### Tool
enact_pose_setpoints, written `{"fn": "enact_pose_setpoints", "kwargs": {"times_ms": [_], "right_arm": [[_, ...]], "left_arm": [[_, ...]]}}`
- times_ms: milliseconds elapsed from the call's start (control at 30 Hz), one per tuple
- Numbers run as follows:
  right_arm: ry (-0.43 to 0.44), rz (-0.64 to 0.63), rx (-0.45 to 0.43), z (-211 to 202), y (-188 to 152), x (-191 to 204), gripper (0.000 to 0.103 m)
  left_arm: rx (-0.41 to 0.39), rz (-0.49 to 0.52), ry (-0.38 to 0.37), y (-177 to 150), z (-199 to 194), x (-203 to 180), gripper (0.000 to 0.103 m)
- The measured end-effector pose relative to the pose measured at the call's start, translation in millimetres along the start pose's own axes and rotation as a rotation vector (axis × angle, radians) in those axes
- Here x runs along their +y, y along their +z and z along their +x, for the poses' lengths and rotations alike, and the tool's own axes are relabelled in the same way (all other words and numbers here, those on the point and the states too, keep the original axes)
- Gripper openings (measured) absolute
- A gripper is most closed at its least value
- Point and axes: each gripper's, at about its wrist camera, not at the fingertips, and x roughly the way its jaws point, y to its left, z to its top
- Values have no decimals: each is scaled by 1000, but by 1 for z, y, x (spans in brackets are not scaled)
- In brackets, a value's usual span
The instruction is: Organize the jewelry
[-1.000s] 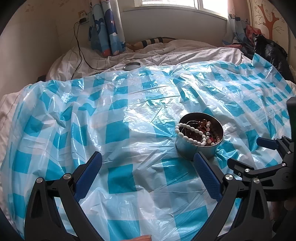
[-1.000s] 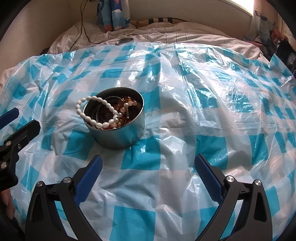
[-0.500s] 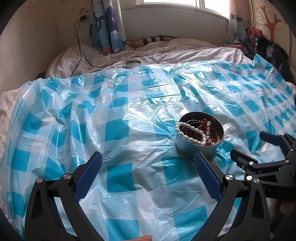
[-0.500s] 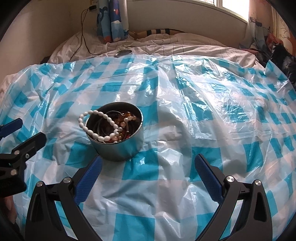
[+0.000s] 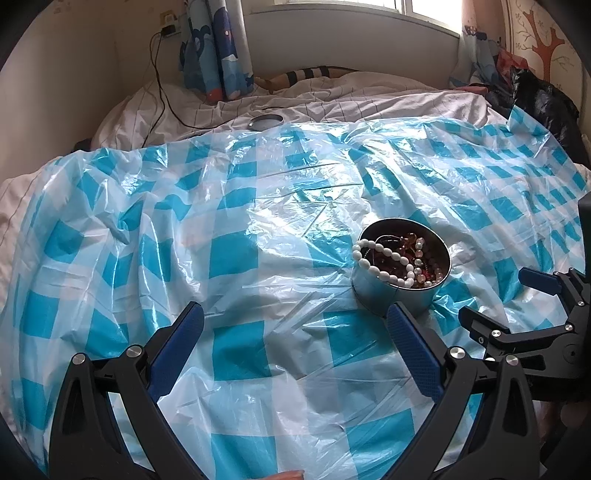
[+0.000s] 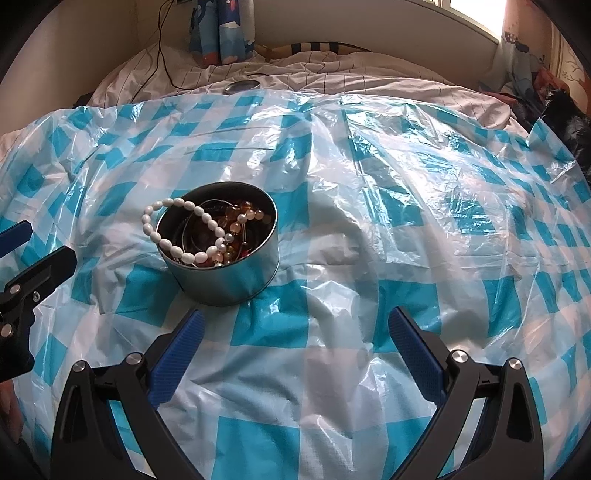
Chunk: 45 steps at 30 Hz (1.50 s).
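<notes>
Each tool [image 5: 295,332] [image 6: 295,339] had black angular arms, silver round screws at the joints, and blue textured pads [image 5: 413,354].

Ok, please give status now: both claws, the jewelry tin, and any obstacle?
Left claw open, empty. Right claw open, empty. Tin upright on checkered sheet, white bead bracelet draped over rim. Nothing in the way.

A bed [image 5: 388,92] with a white pinstriped sheet fills the room, overlaid by a crinkled plastic sheet [image 5: 236,258] in blue-and-white check. Behind it stands a plain cream wall [image 5: 74,74]. A window [image 5: 369,5] above the ledge admits daylight (brightest at upper right). A patterned blue curtain [image 5: 218,48] hangs at centre-left; a black cable [image 5: 159,81] runs from a wall socket [image 5: 168,27] onto the bedding.
</notes>
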Motion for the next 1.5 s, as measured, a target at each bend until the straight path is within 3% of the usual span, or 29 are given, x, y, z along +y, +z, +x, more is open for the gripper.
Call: {"fn": "enact_pose_setpoints", "kwargs": {"times_ms": [1500], "right_arm": [[10,-4,21,5,-1,3,96]], "left_arm": [[26,-22,-25,-3,2,5,95]]}}
